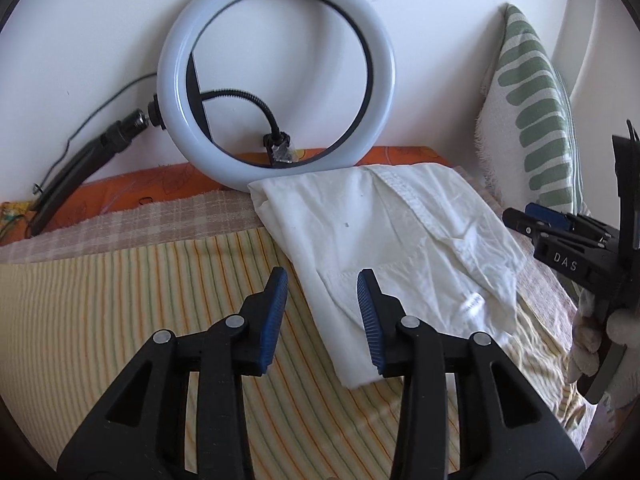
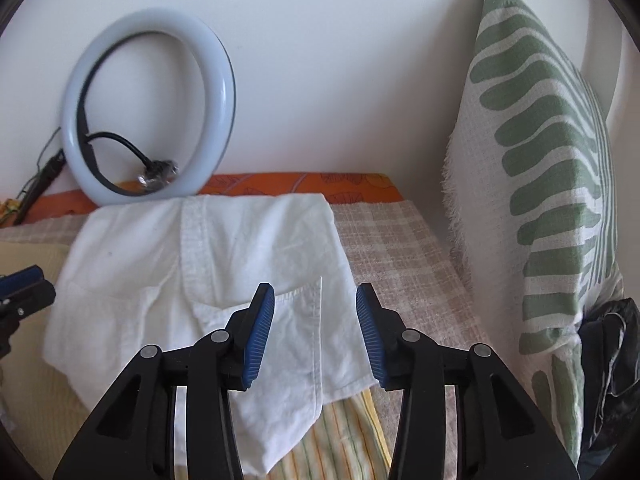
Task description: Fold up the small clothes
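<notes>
Both our grippers hang wide open and empty: the left gripper (image 1: 322, 320) over the white garment's (image 1: 400, 248) near-left corner, the right gripper (image 2: 316, 332) over its pocket. We see it lying partly folded on the striped cloth (image 1: 140, 288), long axis running away from us toward the ring light (image 1: 276, 76).

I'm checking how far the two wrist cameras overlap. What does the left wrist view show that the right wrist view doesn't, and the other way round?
Only the left wrist view shows the gloved hand holding the right gripper's body, and the ring light's black stand arm at length.

Only the right wrist view shows the dark bundle beside the pillow, and the shirt's chest pocket clearly.

Both show the white shirt on the striped cloth, the ring light against the wall, the green-patterned pillow, and open jaws on the left gripper and right gripper.
</notes>
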### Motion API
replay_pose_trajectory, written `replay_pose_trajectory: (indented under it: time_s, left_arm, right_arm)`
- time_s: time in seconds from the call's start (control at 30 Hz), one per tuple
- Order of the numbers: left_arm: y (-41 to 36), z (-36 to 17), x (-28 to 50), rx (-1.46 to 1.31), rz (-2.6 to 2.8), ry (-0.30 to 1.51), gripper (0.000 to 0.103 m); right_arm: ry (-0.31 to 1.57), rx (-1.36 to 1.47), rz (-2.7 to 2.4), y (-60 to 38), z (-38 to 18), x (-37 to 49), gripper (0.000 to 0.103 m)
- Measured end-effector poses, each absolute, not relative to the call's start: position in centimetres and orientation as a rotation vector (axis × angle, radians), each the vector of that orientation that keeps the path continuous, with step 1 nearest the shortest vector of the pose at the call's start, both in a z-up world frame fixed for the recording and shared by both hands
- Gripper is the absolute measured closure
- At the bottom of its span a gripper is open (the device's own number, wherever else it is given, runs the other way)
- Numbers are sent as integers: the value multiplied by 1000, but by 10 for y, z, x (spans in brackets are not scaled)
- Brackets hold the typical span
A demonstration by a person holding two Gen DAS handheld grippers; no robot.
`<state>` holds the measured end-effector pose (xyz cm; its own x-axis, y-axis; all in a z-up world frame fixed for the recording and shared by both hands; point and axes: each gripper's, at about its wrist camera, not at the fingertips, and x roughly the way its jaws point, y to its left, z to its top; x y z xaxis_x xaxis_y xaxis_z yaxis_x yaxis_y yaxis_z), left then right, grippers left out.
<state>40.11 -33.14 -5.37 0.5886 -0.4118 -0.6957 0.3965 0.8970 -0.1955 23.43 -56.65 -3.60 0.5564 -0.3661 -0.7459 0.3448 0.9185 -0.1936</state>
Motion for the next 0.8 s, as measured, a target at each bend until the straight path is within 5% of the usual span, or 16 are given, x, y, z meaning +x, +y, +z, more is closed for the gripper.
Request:
replay_pose_trajectory:
  time_s: [0.6,0.8]
  left_arm:
    - [-277,72,258,1,-474,656,66]
    - [-251,90,200,1,-478,628,59]
  right_arm:
    - [740,30,-406,-480,95,146,62]
    - [733,46,-401,-435,113,104,62]
